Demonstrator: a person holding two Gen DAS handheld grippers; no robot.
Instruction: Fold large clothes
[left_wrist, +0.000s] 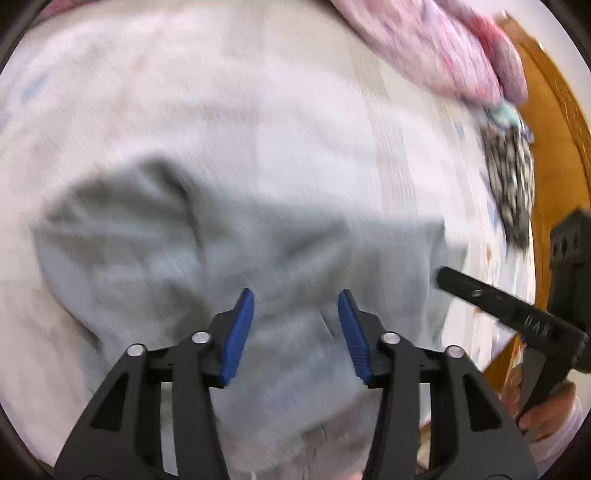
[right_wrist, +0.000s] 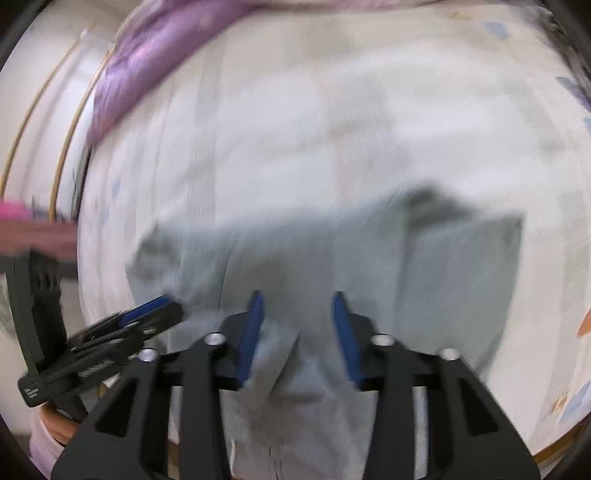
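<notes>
Cloth: a big grey cloth (left_wrist: 229, 251) is seen spread on a pale sheet (left_wrist: 184, 92). It is partly folded, with one flap laid over the rest (right_wrist: 461, 277). It lies under both grippers. Both pictures are blurred, so the folds cannot be told well.

Left gripper: the left gripper (left_wrist: 295, 295) is held over the near part of the cloth, pointing down at it. Its blue pads (left_wrist: 238, 336) are set apart, about half way. Nothing is pinched between them; only the cloth below is seen through the gap.

Right gripper: the right gripper (right_wrist: 297, 297) is also held over the cloth, pointing down. Its blue pads (right_wrist: 345, 339) are set apart too. A raised bit of the cloth is seen between them, but it cannot be told if it is touched.

Hand: a hand (left_wrist: 546, 410) is seen around the right gripper's handle.

Sheet: small coloured marks (right_wrist: 583, 325) are printed on it.

Pink cloth: a pink cloth (left_wrist: 443, 48) is heaped at the far edge of the sheet, well apart from the grey one.

Spotted cloth: a black and white cloth (left_wrist: 511, 184) is seen by the sheet's edge, near the pink one.

Wood: a brown wood edge (left_wrist: 554, 147) is seen beside the sheet.
</notes>
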